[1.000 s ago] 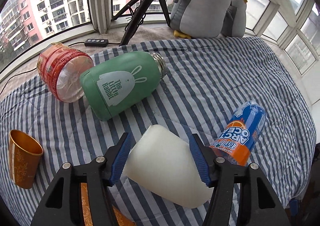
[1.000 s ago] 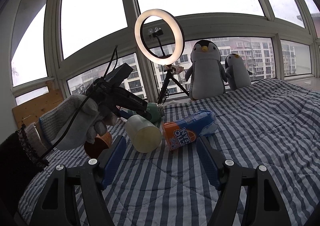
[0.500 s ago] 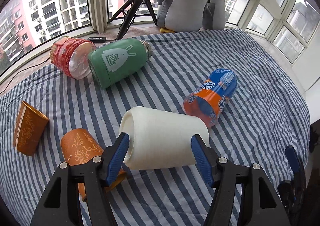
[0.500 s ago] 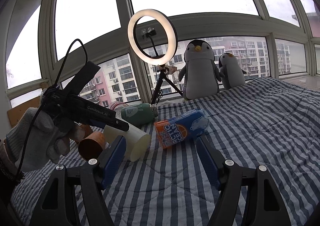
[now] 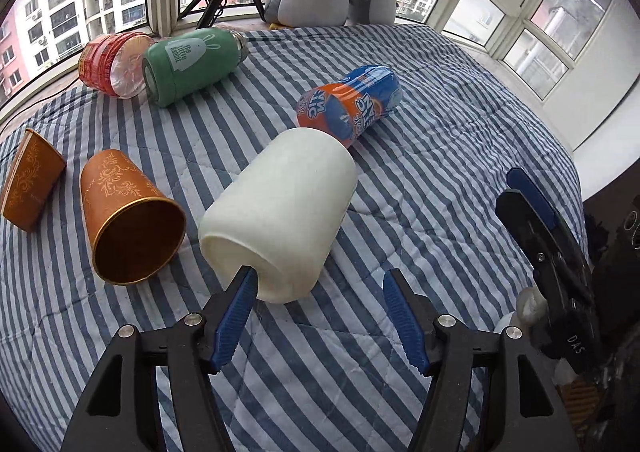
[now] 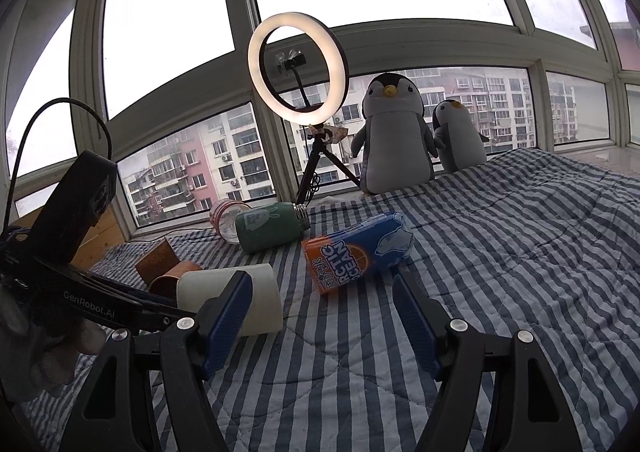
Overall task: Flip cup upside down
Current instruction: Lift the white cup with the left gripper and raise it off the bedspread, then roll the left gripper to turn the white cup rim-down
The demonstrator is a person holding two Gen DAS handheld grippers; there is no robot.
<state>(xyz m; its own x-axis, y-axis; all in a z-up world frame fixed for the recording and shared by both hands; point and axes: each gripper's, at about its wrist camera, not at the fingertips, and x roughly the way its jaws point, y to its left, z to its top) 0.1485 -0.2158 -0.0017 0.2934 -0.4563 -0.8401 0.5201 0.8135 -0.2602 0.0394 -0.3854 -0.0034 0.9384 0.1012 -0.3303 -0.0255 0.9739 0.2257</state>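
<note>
A white cup (image 5: 280,208) lies on its side on the striped blanket (image 5: 420,180), its rim toward my left gripper (image 5: 316,292). That gripper is open; its left fingertip (image 5: 244,284) is at the cup's rim and the right fingertip is clear of it. The cup also shows in the right wrist view (image 6: 256,300), partly behind my right gripper's left finger. My right gripper (image 6: 320,292) is open and empty above the blanket, right of the cup.
An orange cup (image 5: 128,216) lies on its side left of the white one, a second orange cup (image 5: 28,180) farther left. An orange-blue bottle (image 5: 352,104), a green flask (image 5: 192,60) and a red bottle (image 5: 112,64) lie beyond. Plush penguins (image 6: 396,136) and a ring light (image 6: 298,68) stand at the window.
My left gripper has let go of the white cup and pulled back; the cup now lies on the blanket on its side. The right gripper stays open, nearly in place.
</note>
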